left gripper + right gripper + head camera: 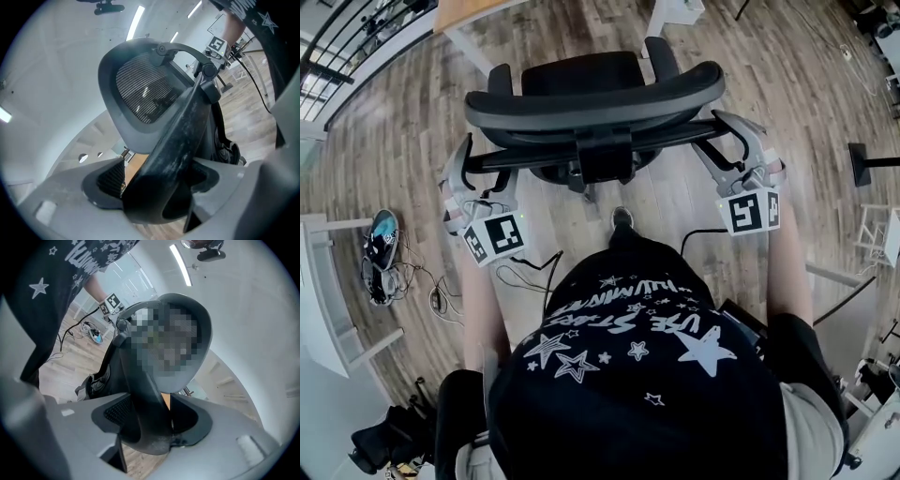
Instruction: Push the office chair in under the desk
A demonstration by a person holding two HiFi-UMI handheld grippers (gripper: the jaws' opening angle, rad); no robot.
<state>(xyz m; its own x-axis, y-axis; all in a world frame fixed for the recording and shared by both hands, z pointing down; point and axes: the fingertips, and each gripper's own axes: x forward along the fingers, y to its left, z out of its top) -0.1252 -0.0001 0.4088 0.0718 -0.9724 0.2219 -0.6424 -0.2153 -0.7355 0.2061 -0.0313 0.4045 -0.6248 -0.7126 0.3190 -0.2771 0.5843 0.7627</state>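
The black office chair (591, 98) stands in front of me in the head view, its curved back rim towards me and its seat (581, 67) beyond. A wooden desk (464, 11) with white legs lies further ahead, apart from the chair. My left gripper (483, 173) is shut on the left end of the chair's back frame bar. My right gripper (733, 150) is shut on the bar's right end. In the left gripper view the dark frame arm (183, 126) fills the gap of that gripper (159, 187). In the right gripper view the frame arm (140, 385) sits clamped in the right gripper (150, 423).
Shoes and tangled cables (380, 253) lie on the wood floor at the left beside a white table (319, 281). A black stand base (867, 164) and a white rack (877, 234) are at the right. The person's foot (622, 220) is just behind the chair.
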